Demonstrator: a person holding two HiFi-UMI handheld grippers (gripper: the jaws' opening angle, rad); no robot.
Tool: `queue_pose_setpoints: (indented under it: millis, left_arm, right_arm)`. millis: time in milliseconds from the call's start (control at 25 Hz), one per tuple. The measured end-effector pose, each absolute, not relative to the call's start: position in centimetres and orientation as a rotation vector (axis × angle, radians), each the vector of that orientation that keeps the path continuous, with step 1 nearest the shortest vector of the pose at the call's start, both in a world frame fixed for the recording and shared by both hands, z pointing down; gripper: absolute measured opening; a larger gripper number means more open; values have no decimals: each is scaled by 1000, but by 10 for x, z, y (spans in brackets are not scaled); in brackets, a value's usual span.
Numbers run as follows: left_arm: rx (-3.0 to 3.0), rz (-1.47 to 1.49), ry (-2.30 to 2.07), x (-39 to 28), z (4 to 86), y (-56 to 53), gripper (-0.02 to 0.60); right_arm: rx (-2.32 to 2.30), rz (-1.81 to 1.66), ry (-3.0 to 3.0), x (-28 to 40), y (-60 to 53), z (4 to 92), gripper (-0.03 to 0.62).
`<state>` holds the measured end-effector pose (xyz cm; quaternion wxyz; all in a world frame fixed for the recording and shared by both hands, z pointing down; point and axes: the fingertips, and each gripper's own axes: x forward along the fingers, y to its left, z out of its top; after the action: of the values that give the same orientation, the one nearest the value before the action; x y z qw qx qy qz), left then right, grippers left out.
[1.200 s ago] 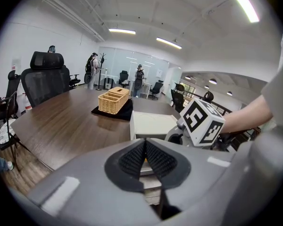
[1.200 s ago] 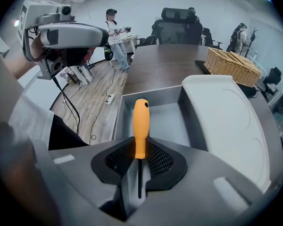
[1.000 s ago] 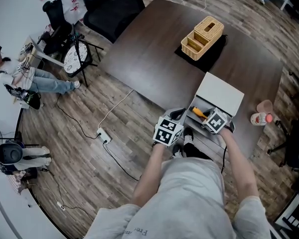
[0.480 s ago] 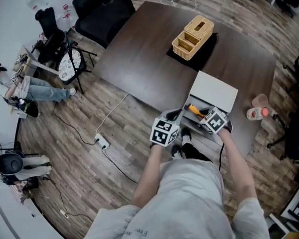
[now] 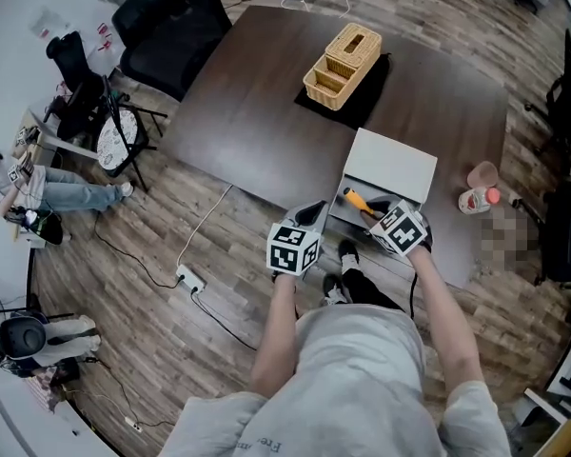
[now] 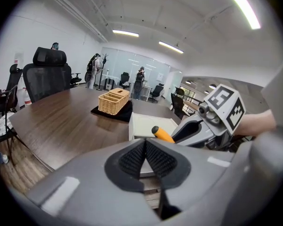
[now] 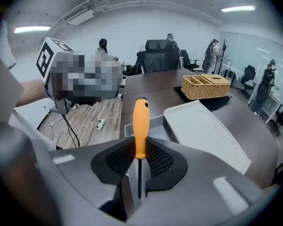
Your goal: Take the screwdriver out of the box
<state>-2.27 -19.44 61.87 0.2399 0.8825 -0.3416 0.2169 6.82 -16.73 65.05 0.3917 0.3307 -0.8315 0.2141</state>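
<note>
Right gripper [image 7: 140, 161] grips the orange-handled screwdriver [image 7: 141, 121] by its handle, poised over the open white box [image 5: 390, 167] at the table [image 5: 266, 93] edge; left gripper [image 6: 145, 157] sits closed and empty. Carrying it clear apparently remains

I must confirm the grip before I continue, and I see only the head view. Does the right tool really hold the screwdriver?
Observer: Yes. In the right gripper view the right tool is closed on the screwdriver, at the lower end of its orange handle.
Operator: Where is the metal shaft?
Observer: It runs back between the jaws, toward the tool's body. Only the handle sticks out in front.
Operator: Is the left tool holding anything?
Observer: No. The left gripper view shows the left tool shut, with nothing between its jaws.
</note>
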Motion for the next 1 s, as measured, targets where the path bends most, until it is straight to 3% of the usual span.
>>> queue_pose_setpoints:
  millis: [1000]
  left_arm:
    - [2419, 572, -895, -21, 615, -142, 52]
  right_arm:
    - [1302, 713, -2367, 67, -149, 597, 71]
